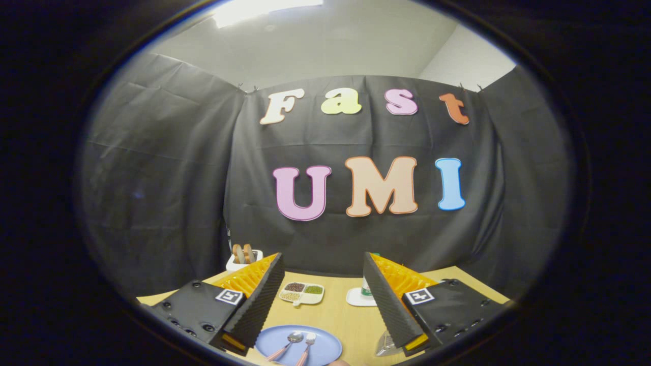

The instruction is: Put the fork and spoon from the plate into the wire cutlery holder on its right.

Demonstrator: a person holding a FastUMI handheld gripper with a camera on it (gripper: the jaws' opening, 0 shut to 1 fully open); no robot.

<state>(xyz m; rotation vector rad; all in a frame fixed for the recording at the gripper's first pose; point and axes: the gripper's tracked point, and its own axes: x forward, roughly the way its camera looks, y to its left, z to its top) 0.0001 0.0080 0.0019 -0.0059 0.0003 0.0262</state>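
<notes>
So the gripper (pixel 324 300) is hanging high over the table (pixel 341 315) with its fingers spread wide and nothing between them, pretty clearly just lining up before going down. Everything hinges on the blue plate (pixel 325 351): it sits low and close, just ahead of the fingers and a bit toward the left one. The spoon (pixel 291 341) and fork (pixel 307 343) lie side by side on it, heads pointing away and pink handles toward us, which looks handy for grabbing a handle. Right of the plate, tucked partly behind the right finger, there's a bit of the wire holder (pixel 385 345), so the carry should be short. Farther back from the plate are a divided snack tray (pixel 301 293), a white toaster (pixel 243 258) and a small green-and-white thing I can't make out.
</notes>
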